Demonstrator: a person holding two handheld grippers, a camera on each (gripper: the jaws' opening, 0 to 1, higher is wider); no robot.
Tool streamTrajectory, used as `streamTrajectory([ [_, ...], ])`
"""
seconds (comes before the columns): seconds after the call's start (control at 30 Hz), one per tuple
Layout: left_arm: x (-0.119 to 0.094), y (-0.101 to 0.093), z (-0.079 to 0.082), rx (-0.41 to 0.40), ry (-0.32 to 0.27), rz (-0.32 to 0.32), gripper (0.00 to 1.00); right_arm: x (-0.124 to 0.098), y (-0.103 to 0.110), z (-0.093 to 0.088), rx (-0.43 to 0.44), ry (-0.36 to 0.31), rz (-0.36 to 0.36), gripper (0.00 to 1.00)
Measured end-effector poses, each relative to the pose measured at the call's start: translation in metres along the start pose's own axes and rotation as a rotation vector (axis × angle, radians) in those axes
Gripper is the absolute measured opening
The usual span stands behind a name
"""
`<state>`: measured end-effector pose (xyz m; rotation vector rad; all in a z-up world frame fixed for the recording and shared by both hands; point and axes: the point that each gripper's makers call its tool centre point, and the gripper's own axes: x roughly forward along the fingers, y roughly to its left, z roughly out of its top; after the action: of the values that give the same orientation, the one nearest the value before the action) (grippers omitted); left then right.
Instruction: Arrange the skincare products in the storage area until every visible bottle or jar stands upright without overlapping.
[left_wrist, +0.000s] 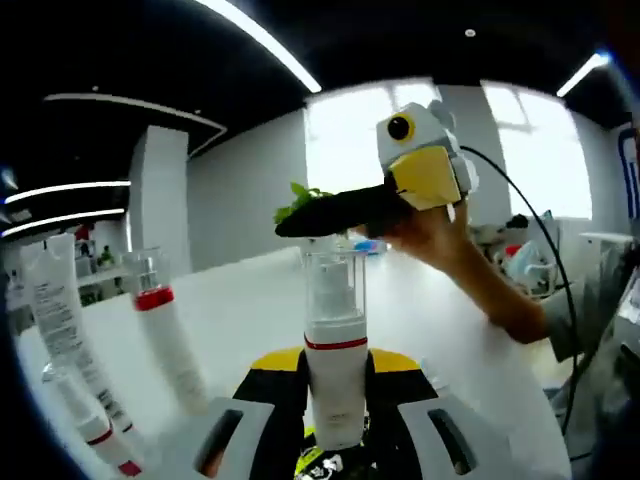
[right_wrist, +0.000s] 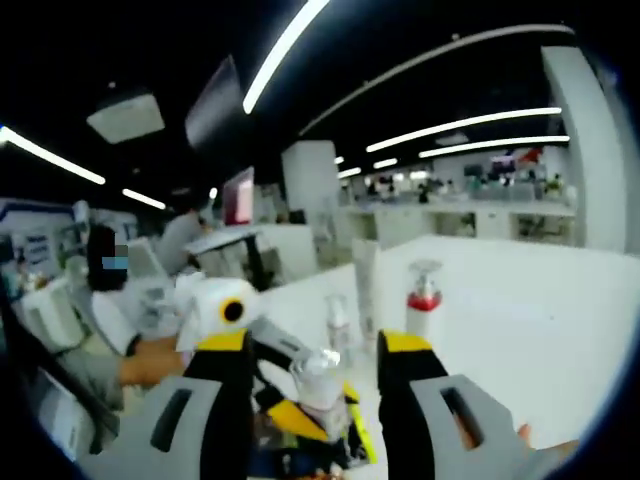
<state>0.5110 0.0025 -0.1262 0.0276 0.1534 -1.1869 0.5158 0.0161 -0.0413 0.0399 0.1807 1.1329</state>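
A white pump bottle (left_wrist: 335, 385) with a red band and a clear cap stands upright between my left gripper's (left_wrist: 335, 362) jaws, which are shut on its body. In the right gripper view the same pump bottle (right_wrist: 318, 378) shows low between my right gripper's (right_wrist: 315, 345) yellow-tipped jaws, which stand wide open, with the left gripper (right_wrist: 305, 415) beneath it. My right gripper (left_wrist: 292, 222), held by a hand, hovers above and behind the bottle's cap. A tall white tube (left_wrist: 60, 310), a red-banded bottle (left_wrist: 165, 340) and another tube (left_wrist: 92, 430) stand on the white table (left_wrist: 240, 300) at the left.
Across the table (right_wrist: 520, 310), a white tube (right_wrist: 365, 280), a red-collared bottle (right_wrist: 423, 290) and a small clear bottle (right_wrist: 338, 318) stand upright. A cable (left_wrist: 545, 260) trails from the right gripper. A person (right_wrist: 110, 330) sits at the left, with desks beyond.
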Motion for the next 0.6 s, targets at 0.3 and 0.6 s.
streamTrajectory([
  [0.3, -0.013, -0.034, 0.019, -0.220, -0.078, -0.285, 0.22, 0.005, 0.006, 0.004, 0.024, -0.007, 0.067, 0.43],
  [0.6, -0.017, -0.050, 0.013, -0.274, -0.034, -0.380, 0.22, 0.016, 0.030, -0.020, 0.012, 0.096, 0.126, 0.26],
])
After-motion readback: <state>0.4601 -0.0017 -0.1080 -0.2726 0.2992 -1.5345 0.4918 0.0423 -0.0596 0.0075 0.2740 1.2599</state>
